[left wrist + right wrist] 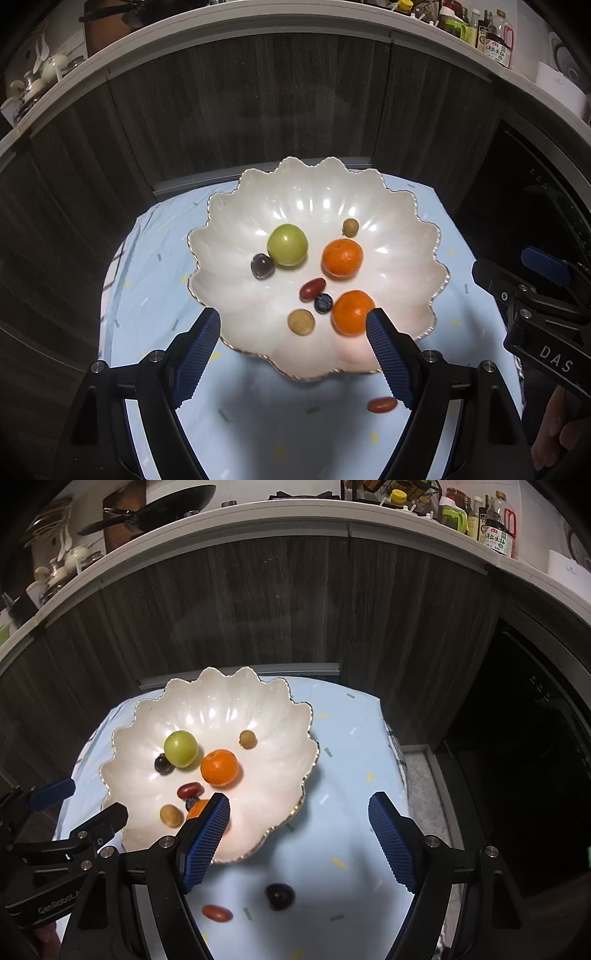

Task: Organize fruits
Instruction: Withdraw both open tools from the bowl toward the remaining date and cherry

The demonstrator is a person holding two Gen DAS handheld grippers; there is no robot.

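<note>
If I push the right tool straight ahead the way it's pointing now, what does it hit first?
Probably the light blue tablecloth, just right of the white scalloped bowl. The right tool is open and empty, and no fruit shows between its fingers; the dark grape lies nearer than their tips. Depth is uncertain.

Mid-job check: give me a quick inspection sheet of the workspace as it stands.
Surface: light blue cloth with small coloured flecks, over a small table.
Job's things: scalloped white bowl holds a green fruit, two oranges, two tan fruits, a dark grape, a blueberry, a red date; a second red date and a dark grape lie on the cloth.
Clutter: nothing seen.
Tools: left tool and right tool both open, empty.
Cables: nothing seen.
Surroundings: dark cabinet fronts; bottles and a pan on the counter.
</note>
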